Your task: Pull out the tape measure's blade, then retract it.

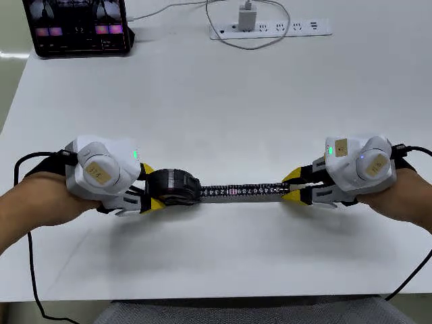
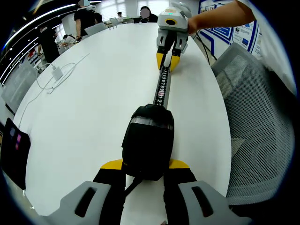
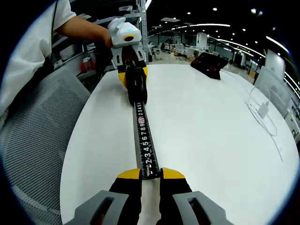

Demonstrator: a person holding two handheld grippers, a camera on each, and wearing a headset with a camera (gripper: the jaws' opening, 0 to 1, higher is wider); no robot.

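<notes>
Reader: Where do we find the tape measure (image 1: 173,187) in the head view?

Authors: We find its dark case at about 7 o'clock from the centre of the white tabletop (image 1: 223,115), near the front edge. The left hand-held gripper (image 1: 152,186) takes the case from its 9 o'clock side, one yellow-tipped jaw on either flank, both closed on it.

Reader: And the blade (image 1: 239,191)?

Authors: We see the blade drawn out of the case toward 3 o'clock, straight and level, with printed numerals facing up and a red mark partway along. Its free end sits between the yellow tips of the right hand-held gripper (image 1: 291,187), whose jaws are pinched on it. Whether the blade touches the tabletop or runs just above it, we cannot tell.

Reader: What do the two gripper views add?

Authors: In the left gripper view we look over the case and along the blade to the other gripper at 12 o'clock. In the right gripper view the numerals climb from the jaws toward the case, again at 12 o'clock. A grey mesh chair (image 2: 253,117) stands beside the tabletop's edge in both.

Reader: What else lies on the tabletop?

Authors: A white power strip (image 1: 270,28) with a plugged-in charger (image 1: 247,17) lies at 12 o'clock along the far edge. A dark screen device (image 1: 77,25) stands at 11 o'clock. Both are well apart from the tape measure.
</notes>
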